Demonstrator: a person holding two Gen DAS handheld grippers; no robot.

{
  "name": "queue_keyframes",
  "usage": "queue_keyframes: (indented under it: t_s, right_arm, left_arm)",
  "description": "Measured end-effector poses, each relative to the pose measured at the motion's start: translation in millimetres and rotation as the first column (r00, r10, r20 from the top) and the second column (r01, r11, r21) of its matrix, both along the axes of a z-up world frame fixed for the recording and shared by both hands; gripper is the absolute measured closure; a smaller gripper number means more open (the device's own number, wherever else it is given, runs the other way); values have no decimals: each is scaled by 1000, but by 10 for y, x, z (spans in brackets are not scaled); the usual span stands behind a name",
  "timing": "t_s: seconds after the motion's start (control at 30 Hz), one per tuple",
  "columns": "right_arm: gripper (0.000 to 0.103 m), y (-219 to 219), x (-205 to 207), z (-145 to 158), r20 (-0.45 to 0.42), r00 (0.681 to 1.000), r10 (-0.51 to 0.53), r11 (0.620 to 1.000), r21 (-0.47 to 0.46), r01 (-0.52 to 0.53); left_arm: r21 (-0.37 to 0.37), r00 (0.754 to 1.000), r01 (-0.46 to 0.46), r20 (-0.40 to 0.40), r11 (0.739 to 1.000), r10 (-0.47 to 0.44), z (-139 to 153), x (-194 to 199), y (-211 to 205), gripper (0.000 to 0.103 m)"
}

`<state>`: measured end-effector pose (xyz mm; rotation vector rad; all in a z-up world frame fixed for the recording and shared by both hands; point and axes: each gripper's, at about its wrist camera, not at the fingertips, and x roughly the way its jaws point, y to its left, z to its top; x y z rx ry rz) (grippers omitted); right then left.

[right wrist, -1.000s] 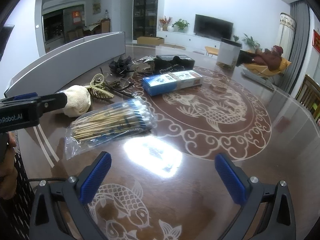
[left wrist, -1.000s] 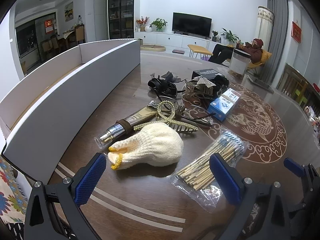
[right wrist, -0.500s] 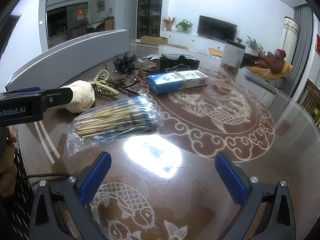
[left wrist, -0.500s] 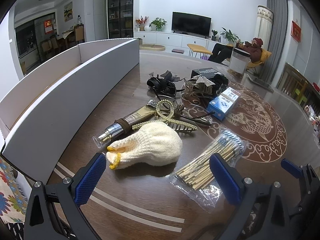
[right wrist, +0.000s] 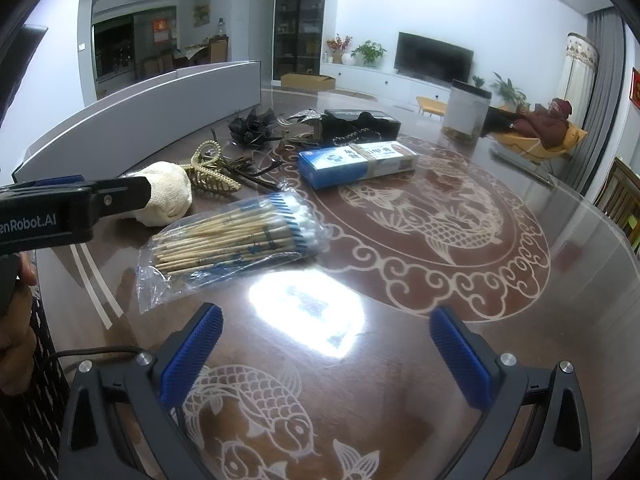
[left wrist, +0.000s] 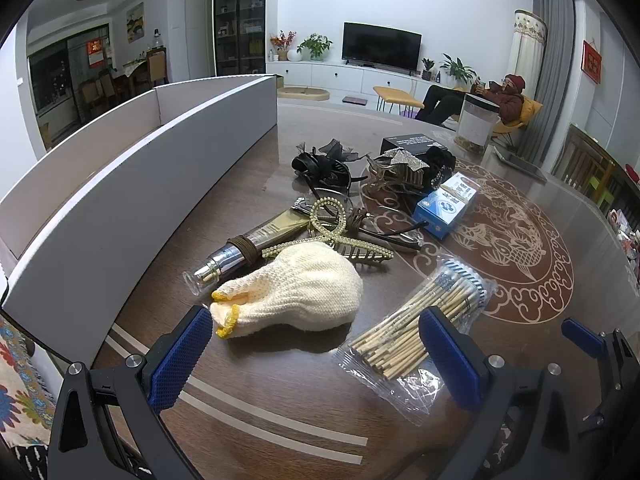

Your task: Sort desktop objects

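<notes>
A cream knitted glove [left wrist: 298,294] with yellow-edged fingers lies on the dark table just ahead of my open left gripper [left wrist: 316,354]. Right of it sits a clear bag of cotton swabs [left wrist: 424,322], its near end behind the right finger. Beyond lie a metallic tube [left wrist: 248,246], a pearl hair claw [left wrist: 338,236], black hair accessories [left wrist: 326,164] and a blue box [left wrist: 446,204]. My right gripper [right wrist: 326,354] is open over bare table, the swab bag [right wrist: 236,240] ahead-left, the blue box [right wrist: 356,162] farther off.
A long white cardboard box [left wrist: 132,172] runs along the table's left side. A black box [right wrist: 362,122] and a clear jar [right wrist: 466,114] stand at the far side. The left gripper's body [right wrist: 48,212] crosses the right view at left. A person sits far behind.
Both grippers have eased forward a little toward the objects; the glove and swab bag appear slightly closer. Nothing on the table has moved.
</notes>
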<state>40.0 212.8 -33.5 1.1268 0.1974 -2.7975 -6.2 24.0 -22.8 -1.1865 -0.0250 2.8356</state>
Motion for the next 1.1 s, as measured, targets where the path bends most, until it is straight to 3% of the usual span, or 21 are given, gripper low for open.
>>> queue_keyframes:
  t_s: [1.1]
  right_arm:
    - [0,13,-14,-8,6,1000,4,1000,-6,-4]
  left_arm:
    - [1,1000,-1,1,1000,1,-4,-2,8,0]
